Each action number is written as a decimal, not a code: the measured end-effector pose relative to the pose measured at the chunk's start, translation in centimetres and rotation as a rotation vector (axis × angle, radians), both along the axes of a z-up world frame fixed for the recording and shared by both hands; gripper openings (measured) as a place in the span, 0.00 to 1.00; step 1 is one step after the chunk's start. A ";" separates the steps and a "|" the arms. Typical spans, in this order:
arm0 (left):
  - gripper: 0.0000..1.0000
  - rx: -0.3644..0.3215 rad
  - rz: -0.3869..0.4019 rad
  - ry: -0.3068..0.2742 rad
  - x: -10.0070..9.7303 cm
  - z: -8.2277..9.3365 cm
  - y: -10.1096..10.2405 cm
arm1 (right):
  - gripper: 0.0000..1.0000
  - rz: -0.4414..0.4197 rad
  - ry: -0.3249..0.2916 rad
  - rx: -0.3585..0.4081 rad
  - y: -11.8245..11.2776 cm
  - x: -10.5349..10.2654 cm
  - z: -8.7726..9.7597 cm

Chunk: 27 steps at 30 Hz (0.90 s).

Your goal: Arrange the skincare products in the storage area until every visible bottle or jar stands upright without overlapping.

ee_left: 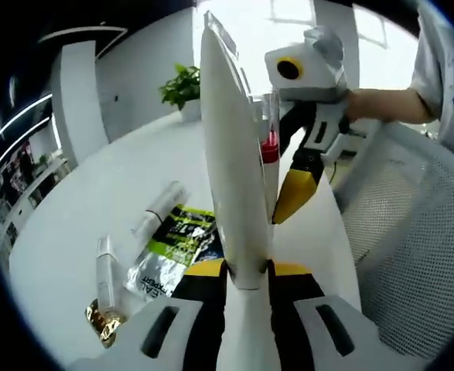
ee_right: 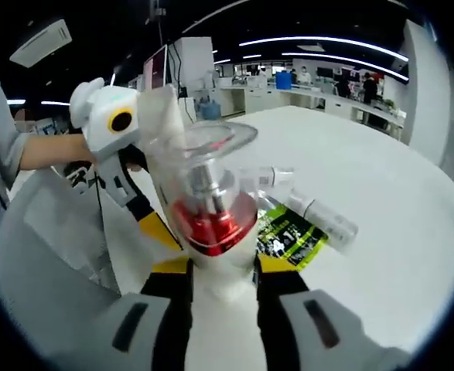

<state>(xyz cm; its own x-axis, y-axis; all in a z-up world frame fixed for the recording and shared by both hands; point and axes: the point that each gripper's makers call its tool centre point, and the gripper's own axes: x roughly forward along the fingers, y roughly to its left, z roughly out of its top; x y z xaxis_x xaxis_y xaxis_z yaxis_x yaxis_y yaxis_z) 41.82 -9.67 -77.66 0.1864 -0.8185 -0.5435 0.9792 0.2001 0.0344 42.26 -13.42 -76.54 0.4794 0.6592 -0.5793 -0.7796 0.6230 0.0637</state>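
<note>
My left gripper (ee_left: 246, 267) is shut on a tall white tube (ee_left: 227, 154) that rises up the middle of the left gripper view. Coming in from the right, my right gripper (ee_left: 298, 189) holds a clear bottle with a red core (ee_left: 269, 135) close beside that tube. In the right gripper view the right gripper (ee_right: 223, 267) is shut on this clear bottle (ee_right: 211, 205), its clear cap pointing away. The left gripper (ee_right: 153, 220) enters there from the left with the white tube (ee_right: 158, 108). Both products hang above the table.
On the white round table (ee_left: 80, 201) lie a clear tube (ee_left: 158, 207), a green and silver sachet (ee_left: 172, 247) and a gold-capped tube (ee_left: 105, 286). A white mesh basket (ee_left: 412, 232) stands beside the table. A potted plant (ee_left: 182, 85) sits at the far edge.
</note>
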 end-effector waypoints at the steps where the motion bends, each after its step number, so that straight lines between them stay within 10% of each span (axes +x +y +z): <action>1: 0.17 -0.001 0.000 0.000 0.0 0.0 0.0 | 0.32 -0.001 0.002 0.003 0.0 0.0 0.0; 27: 0.18 0.004 -0.066 -0.085 0.1 0.0 -0.1 | 0.31 -0.117 0.079 -0.030 -0.6 -0.1 -1.1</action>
<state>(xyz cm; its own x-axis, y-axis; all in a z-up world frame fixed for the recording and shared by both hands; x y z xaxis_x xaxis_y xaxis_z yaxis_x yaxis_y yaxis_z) 41.89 -9.81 -77.69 0.1774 -0.8282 -0.5317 0.9838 0.1348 0.1183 42.17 -13.97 -77.67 0.5041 0.5836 -0.6366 -0.6950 0.7117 0.1021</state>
